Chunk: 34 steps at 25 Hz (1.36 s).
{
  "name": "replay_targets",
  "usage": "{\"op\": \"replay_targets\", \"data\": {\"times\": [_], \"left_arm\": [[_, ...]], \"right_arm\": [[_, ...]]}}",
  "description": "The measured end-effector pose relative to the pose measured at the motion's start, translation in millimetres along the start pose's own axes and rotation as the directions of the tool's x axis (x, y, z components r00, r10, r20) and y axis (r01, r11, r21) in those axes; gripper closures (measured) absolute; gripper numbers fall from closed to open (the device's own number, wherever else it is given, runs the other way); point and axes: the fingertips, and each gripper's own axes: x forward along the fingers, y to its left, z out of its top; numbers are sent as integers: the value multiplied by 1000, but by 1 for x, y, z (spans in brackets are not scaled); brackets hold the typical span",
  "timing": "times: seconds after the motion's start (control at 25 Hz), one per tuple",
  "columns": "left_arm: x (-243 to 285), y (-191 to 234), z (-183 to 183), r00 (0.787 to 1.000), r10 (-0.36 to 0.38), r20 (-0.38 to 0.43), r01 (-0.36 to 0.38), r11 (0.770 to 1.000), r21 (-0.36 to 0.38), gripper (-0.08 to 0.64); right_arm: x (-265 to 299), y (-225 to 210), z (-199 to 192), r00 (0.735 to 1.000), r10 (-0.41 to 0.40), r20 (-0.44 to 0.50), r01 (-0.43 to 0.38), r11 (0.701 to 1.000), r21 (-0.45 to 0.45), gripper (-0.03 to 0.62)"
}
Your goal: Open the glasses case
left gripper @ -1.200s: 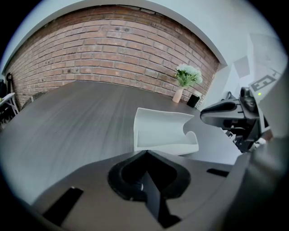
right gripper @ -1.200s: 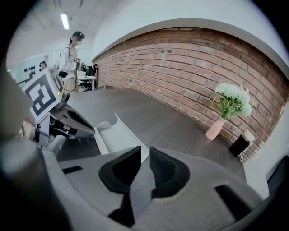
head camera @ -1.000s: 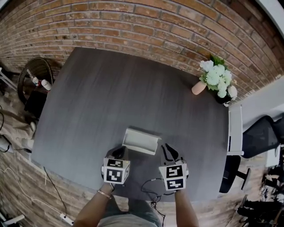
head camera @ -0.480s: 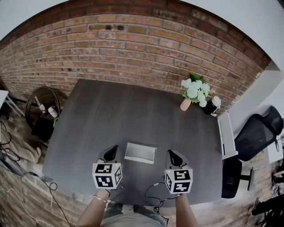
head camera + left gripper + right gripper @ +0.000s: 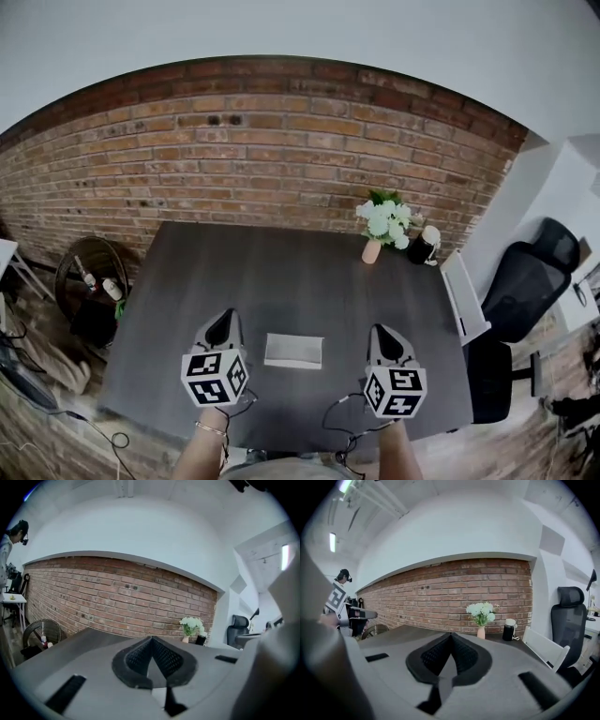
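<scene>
The glasses case (image 5: 293,350), a pale grey rectangle, lies flat on the dark table (image 5: 281,272) near its front edge. From the head view I cannot tell how its lid stands. My left gripper (image 5: 223,319) hangs in the air to the case's left and my right gripper (image 5: 382,332) to its right, both apart from it. In the left gripper view the left gripper (image 5: 151,638) is shut with nothing in it. In the right gripper view the right gripper (image 5: 451,634) is closing its last bit, tips meeting, nothing between them. Neither gripper view shows the case.
A vase of white flowers (image 5: 380,225) and a black cup (image 5: 424,246) stand at the table's far right corner by the brick wall (image 5: 262,150). A black office chair (image 5: 525,281) is at the right, a round wire basket (image 5: 86,274) at the left. A person (image 5: 11,536) stands far off.
Both grippers rose off the table and moved apart, away from the case. The right jaws went from open to shut. The head view tilted up and shows more wall.
</scene>
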Motion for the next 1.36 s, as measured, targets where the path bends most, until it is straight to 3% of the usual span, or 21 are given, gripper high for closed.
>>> {"op": "replay_targets", "data": {"times": [0.44, 1.36], "left_arm": [[-1, 4, -4, 1000, -22, -8, 22, 1000, -4, 565], [-5, 17, -20, 999, 12, -48, -13, 1000, -28, 565]], "right_arm": [[-8, 0, -2, 998, -61, -3, 61, 998, 17, 591], [-3, 12, -5, 999, -27, -30, 27, 1000, 15, 591]]}}
